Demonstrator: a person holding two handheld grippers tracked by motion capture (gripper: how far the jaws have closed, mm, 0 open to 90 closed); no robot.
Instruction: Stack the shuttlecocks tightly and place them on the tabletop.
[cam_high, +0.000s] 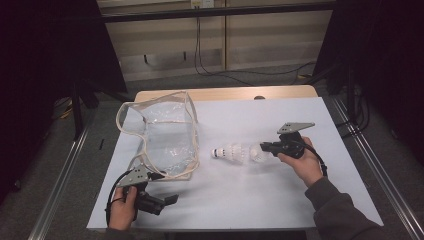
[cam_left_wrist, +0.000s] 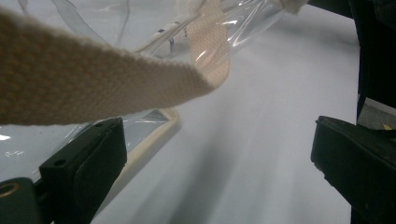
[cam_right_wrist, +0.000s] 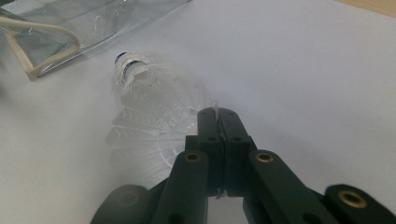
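A white feathered shuttlecock lies on its side at the middle of the white table, its blue-banded cork pointing left toward a clear plastic bag with cream webbing trim. My right gripper comes in from the right and is shut on the rim of the shuttlecock's skirt, the jaws pressed together on a thin edge of it. My left gripper rests at the bag's near corner, open, with bare table between its jaws. A cream strap crosses just above the left jaw.
The bag's cream handle loop stands up at the back left. The white table surface ends in a wooden strip at the far edge. Metal rails run along both sides, and cables lie on the floor behind.
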